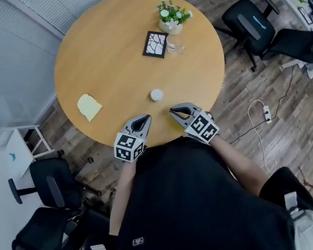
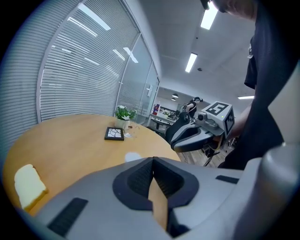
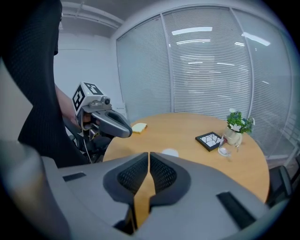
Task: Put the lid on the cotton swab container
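The round light-wood table (image 1: 114, 57) fills most of my head view, and I place everything by it. My two grippers sit side by side over its near edge, tips pointing in toward its middle. The left gripper (image 1: 145, 119) has its jaws pressed fully together, and its own view shows nothing between the ribbed pads. The right gripper (image 1: 174, 111) is the same, with the pads meeting at the tip and nothing caught in them. So neither one is carrying anything.

Toward the table's far right rim stands a small potted plant with white flowers (image 1: 172, 15). Just inside that is a black square frame with a white cracked pattern (image 1: 155, 44). A pale yellow rectangular pad (image 1: 89, 107) lies on the table's left part. A clear drinking glass (image 1: 176, 45) stands between the frame and the plant.

The small white round cotton swab container (image 1: 156, 95) rests on the table's near half, ahead of both grippers and apart from them. I see only that one white round piece and no separate lid lying anywhere on the table. I cannot tell from here whether the lid is already seated.

My judgement is that the job is either finished or not begun. The next move calls for opening one gripper and coming in low over the container to check its top.
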Demonstrator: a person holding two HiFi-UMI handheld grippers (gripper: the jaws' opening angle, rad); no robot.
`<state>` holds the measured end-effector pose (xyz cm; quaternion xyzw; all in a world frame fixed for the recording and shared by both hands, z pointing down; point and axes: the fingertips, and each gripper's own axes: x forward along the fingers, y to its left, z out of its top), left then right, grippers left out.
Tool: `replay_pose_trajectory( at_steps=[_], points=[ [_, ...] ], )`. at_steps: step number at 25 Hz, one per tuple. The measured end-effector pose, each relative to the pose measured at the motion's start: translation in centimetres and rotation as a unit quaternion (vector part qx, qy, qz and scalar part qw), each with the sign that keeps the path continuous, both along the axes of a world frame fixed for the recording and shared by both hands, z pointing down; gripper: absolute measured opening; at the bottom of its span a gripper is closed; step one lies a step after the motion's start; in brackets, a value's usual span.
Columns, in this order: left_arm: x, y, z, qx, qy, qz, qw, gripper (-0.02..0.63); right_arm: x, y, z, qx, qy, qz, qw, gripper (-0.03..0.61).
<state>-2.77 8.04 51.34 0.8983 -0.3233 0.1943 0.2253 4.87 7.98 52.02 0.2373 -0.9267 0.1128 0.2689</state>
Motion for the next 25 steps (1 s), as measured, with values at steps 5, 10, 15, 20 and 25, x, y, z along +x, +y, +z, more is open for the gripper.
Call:
replay_pose_trajectory(
  at_steps=[5, 10, 15, 20, 25],
  points=[
    [0.4, 0.8, 0.1, 0.0, -0.004, -0.001, 1.0, 0.008, -0.2, 1.0, 0.3, -0.004, -0.004, -0.009, 1.0, 0.012],
    [0.6, 1.1, 0.3, 0.003, -0.009, -0.011, 0.9999, 0.008, 0.0, 1.2, 0.1, 0.002, -0.011, -0.018, 1.0, 0.012],
    [0.9, 1.6, 0.4, 0.004, -0.012, -0.023, 0.9997, 0.008, 0.4, 1.5, 0.5, 0.0, -0.012, -0.026, 1.0, 0.012],
    [1.3, 2.4, 0.5, 0.004, -0.017, -0.031, 0.9994, 0.008, 1.0, 1.9, 1.4, -0.008, -0.009, -0.037, 0.999, 0.012],
    [1.1, 3.1, 0.9, -0.002, -0.021, -0.043, 0.9989, 0.008, 1.3, 2.2, 1.7, -0.013, -0.013, -0.04, 0.999, 0.012]
  ],
)
